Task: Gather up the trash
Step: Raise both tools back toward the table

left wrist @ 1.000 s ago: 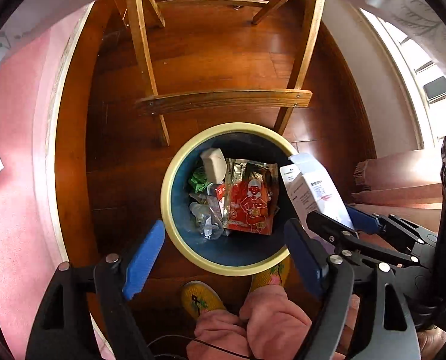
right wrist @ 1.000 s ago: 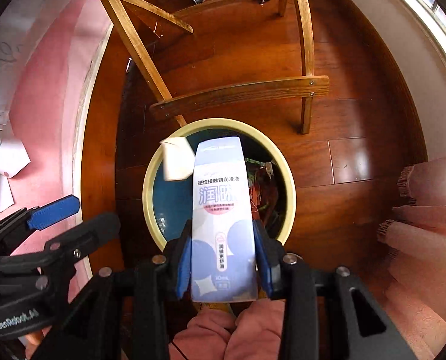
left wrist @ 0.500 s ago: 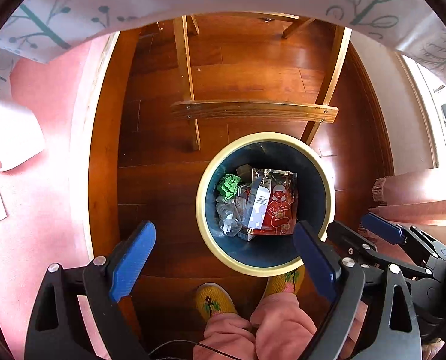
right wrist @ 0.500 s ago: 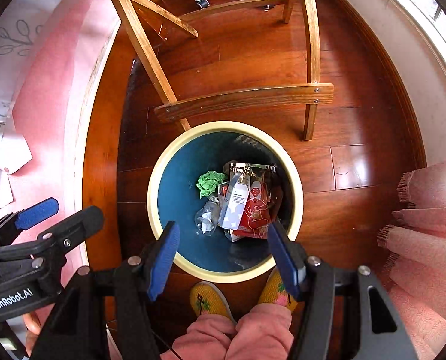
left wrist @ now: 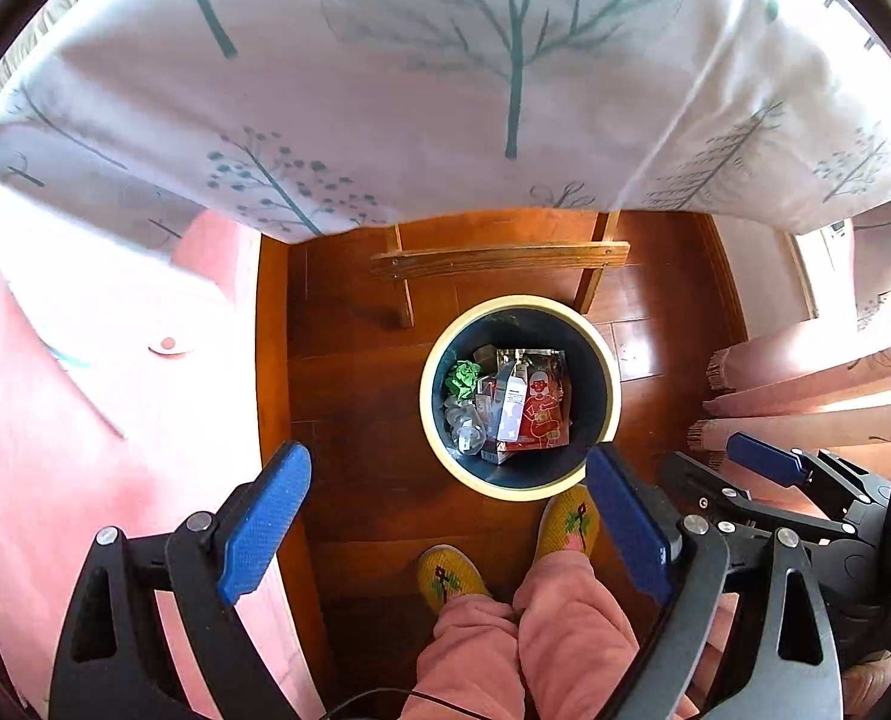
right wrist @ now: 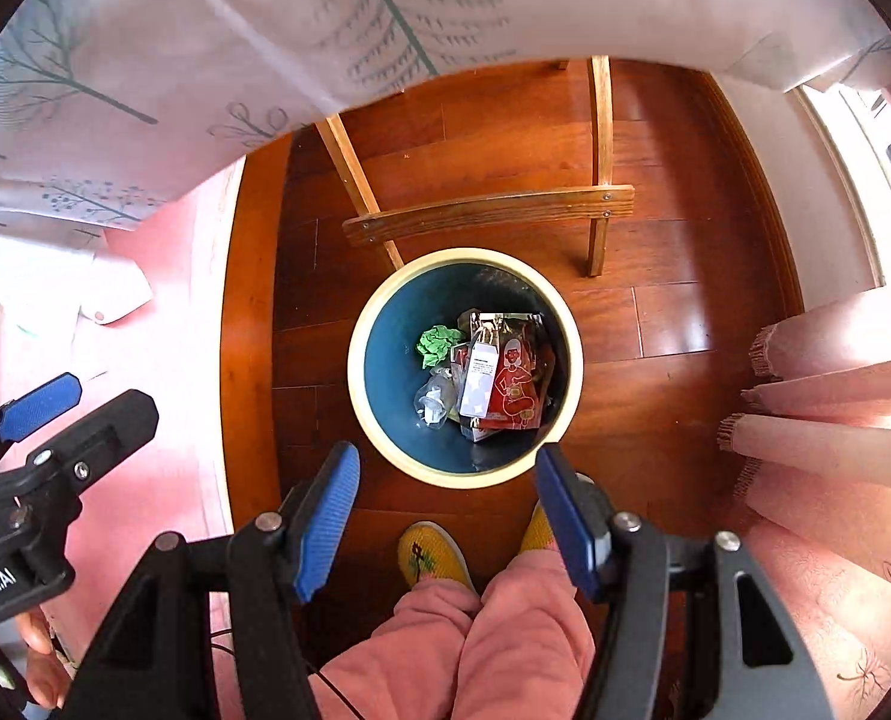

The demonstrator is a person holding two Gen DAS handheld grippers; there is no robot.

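Both my tools hang over the round bin (left wrist: 607,360) on the wooden floor (right wrist: 655,252), just beyond my yellow slippers (right wrist: 430,552). My left tool (left wrist: 445,516) is spread wide with nothing between its blue pads, and my right tool (right wrist: 448,510) is likewise wide apart and empty. Inside the dark blue bin, toward its right side, lie a red snack packet (right wrist: 514,387), a white carton (right wrist: 480,381) resting on it, a crumpled green wrapper (right wrist: 438,343) at the far left and clear crumpled plastic (right wrist: 436,399) at the near left. A wooden rail (right wrist: 487,213) of the counter's frame crosses just beyond the bin, under a tree-print tablecloth (left wrist: 445,72).
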